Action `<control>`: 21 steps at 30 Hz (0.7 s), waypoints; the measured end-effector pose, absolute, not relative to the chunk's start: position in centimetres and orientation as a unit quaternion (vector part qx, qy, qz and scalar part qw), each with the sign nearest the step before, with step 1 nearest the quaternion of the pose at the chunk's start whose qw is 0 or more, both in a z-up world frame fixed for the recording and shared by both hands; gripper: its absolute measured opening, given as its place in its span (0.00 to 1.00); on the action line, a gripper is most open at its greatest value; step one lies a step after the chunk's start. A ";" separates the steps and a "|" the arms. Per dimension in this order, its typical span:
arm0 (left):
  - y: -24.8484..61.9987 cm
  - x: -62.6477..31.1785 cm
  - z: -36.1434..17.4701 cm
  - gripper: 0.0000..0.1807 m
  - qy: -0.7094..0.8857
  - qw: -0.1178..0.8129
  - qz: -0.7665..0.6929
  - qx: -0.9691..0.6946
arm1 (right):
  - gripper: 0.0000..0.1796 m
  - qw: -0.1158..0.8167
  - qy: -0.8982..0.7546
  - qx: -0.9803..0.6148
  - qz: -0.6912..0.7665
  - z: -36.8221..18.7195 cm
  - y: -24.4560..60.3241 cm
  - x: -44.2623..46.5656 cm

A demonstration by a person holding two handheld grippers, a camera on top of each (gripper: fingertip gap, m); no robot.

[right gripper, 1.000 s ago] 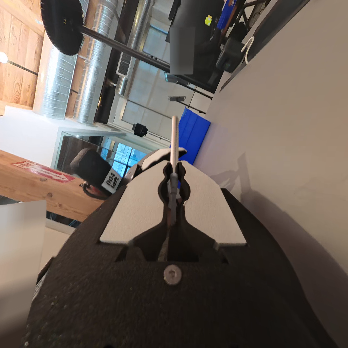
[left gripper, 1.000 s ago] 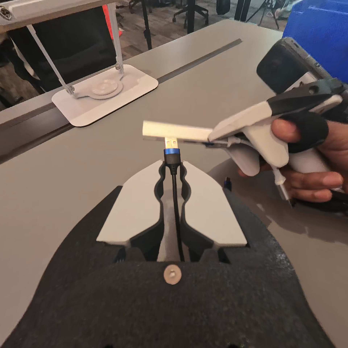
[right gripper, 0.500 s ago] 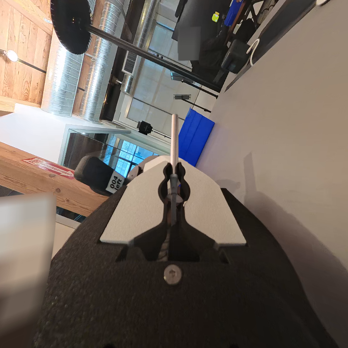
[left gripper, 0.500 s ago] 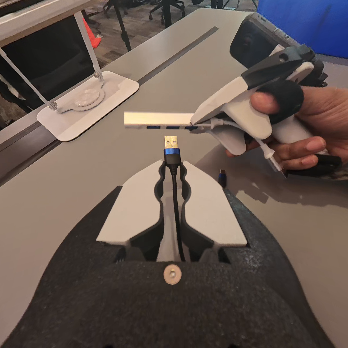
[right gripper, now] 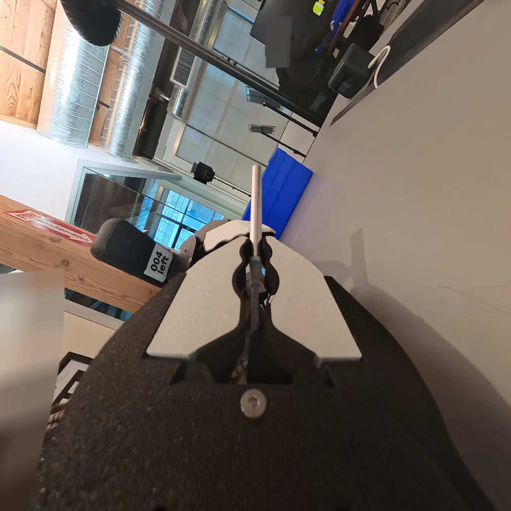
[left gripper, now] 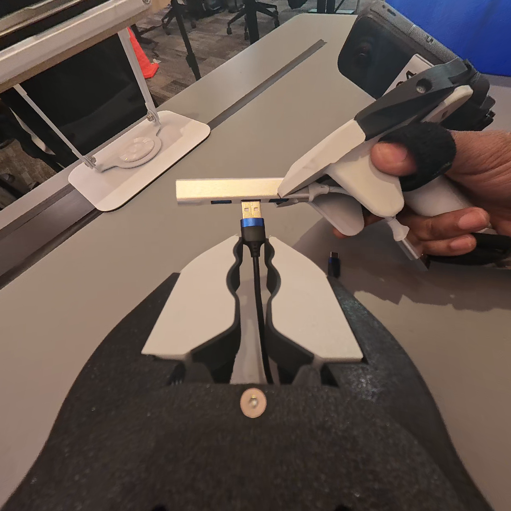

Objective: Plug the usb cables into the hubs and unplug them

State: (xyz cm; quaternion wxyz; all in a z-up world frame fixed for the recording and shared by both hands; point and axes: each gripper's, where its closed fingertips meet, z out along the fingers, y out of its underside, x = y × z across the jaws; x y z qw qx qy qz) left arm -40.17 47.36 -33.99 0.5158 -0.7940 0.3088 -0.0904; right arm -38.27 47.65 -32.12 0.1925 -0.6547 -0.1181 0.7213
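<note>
The left gripper (left gripper: 252, 237) is pressed together on the black plug body of the cable (left gripper: 258, 304), which runs back between the fingers toward the bottom of the frame. The metal plug (left gripper: 251, 210) projects past the fingertips at centre frame. The right gripper (left gripper: 290, 195) is pinched on the right end of the hub (left gripper: 226, 188), which it holds level and clear of the table (left gripper: 83, 290). In the right wrist view the hub (right gripper: 255, 204) shows edge-on as a thin silver bar rising from that gripper (right gripper: 255, 243).

Change: half a second ago the plug tip stood clear below the hub with a visible gap. Now the tip sits at the mouth of the middle port on the hub's near edge. A second ago the plug was seated in the hub, so the unplugging is done and a fresh insertion appears to be starting. Most of the metal shell is exposed, so the plug is judged not yet seated.

Pose: the left gripper points straight away from the viewer, square to the hub's long edge. The right gripper enters from the right of the frame, with the hand (left gripper: 464, 193) wrapped around its grip. The cable's other connector (left gripper: 334, 264) lies on the table right of centre. A white stand (left gripper: 143, 154) sits at upper left.
</note>
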 end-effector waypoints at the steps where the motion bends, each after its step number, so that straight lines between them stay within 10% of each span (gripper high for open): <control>1: 47.3 -40.1 -33.9 0.08 0.309 0.519 -0.089 -0.792 | 0.04 0.191 -0.118 -0.656 0.720 -32.2 47.6 -38.3; 21: 46.4 -40.2 -33.8 0.08 0.427 0.524 -0.027 -0.736 | 0.04 0.144 -0.224 -0.683 0.680 -32.4 45.2 -38.6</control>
